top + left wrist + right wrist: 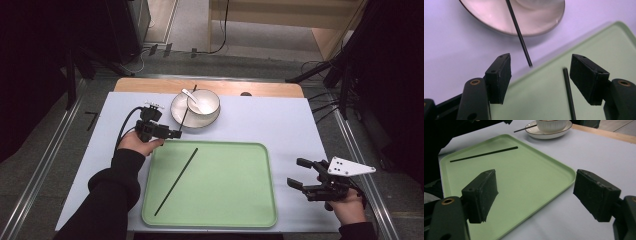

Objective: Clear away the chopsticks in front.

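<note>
A black chopstick (176, 181) lies slantwise on the green tray (225, 190). A second chopstick (186, 112) leans on the plate (176, 112) under the white bowl (202, 102), which holds a white spoon (192, 97). My left gripper (170, 134) hovers open at the tray's far left corner, just short of that leaning chopstick (519, 35). Its jaws hold nothing. The tip of the tray chopstick (569, 92) lies below them. My right gripper (296, 172) rests open right of the tray, with nothing between the pads (484, 192).
A pale blue mat (280, 125) covers the wooden table. The tray's raised rim (564, 170) runs between my right gripper and the plate (549, 135). Metal rails and black stands flank the table on both sides.
</note>
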### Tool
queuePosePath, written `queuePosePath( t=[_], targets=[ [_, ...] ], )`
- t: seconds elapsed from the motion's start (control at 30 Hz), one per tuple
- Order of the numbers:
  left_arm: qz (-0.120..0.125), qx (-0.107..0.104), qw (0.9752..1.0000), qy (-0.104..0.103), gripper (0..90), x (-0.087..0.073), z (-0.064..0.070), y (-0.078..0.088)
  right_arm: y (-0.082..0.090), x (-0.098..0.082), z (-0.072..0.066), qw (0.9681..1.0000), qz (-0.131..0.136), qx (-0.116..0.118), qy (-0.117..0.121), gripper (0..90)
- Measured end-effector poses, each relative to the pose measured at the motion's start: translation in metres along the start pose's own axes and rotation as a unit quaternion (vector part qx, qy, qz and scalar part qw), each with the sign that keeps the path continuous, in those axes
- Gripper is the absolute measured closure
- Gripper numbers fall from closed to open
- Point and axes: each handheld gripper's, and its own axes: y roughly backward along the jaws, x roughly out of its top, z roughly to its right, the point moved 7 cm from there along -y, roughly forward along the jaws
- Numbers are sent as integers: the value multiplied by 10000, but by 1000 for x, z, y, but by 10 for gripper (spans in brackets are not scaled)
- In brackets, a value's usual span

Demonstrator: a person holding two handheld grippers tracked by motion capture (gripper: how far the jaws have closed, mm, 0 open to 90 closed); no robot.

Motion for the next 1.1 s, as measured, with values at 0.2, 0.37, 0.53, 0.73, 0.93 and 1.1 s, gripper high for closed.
queuePosePath(
  t=[0.2, 0.37, 0.53, 0.73, 0.93, 1.1],
  targets=[
    [45, 115, 9999, -30, 333, 24, -8, -12, 0, 0, -1, 10000, 3, 10, -10, 200],
    [-97, 236, 9997, -23, 358, 37, -14, -27, 0, 1, -1, 10000, 19, 20, 10, 200],
    [-168, 442, 9988, -153, 424, 44, -16, -43, 1, 0, 0, 10000, 30, 12, -22, 200],
    [-197, 537, 9983, -79, 501, 51, -25, -60, 1, 0, 1, 10000, 46, 28, -12, 201],
    [-306, 766, 9966, -13, 652, 50, -28, -72, 2, 0, 2, 10000, 53, 3, -34, 201],
    [-471, 724, 9957, 328, 796, 46, -35, -77, 2, 0, 2, 10000, 54, 3, -30, 201]
  ],
)
